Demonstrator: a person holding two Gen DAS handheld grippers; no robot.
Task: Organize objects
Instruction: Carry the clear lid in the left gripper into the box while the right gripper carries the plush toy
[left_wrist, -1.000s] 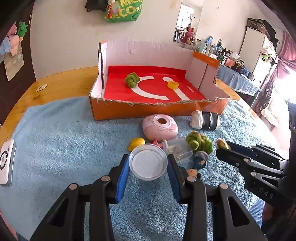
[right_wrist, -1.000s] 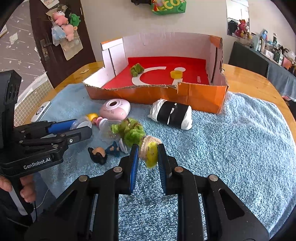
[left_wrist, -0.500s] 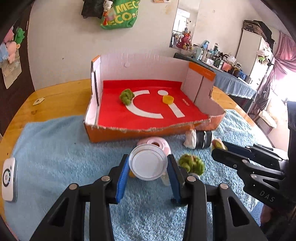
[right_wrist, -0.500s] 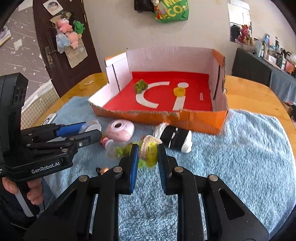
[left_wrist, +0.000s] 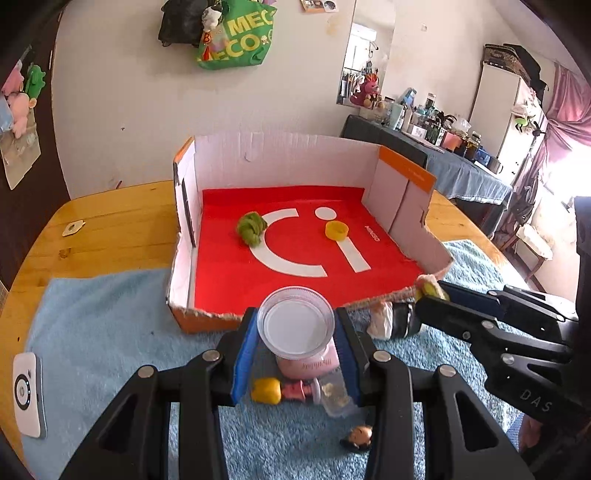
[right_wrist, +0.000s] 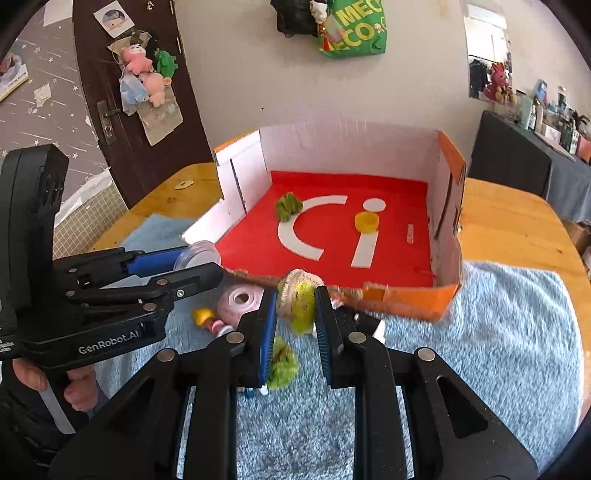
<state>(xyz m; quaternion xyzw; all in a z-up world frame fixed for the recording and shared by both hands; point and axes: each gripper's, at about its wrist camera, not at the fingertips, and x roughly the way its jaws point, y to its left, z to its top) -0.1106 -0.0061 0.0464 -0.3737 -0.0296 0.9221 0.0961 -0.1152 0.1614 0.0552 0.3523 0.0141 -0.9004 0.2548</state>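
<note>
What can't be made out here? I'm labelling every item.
- Pink round object: left wrist view, mostly hidden behind the clear lid.
- Black-and-white bundle: right gripper crosses it.
- Figurine: body hidden by a finger.
- Green fuzzy toy: right wrist view, blurred.

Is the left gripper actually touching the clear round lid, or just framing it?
Touching. In the left wrist view the left gripper has both blue pads pressed against the rim of the clear round lid, lifted before the box.

Torn cardboard box (left_wrist: 402, 192); fluffy blue towel (left_wrist: 96, 332); glossy wooden table (left_wrist: 110, 225); clear plastic lid (left_wrist: 295, 325).
</note>
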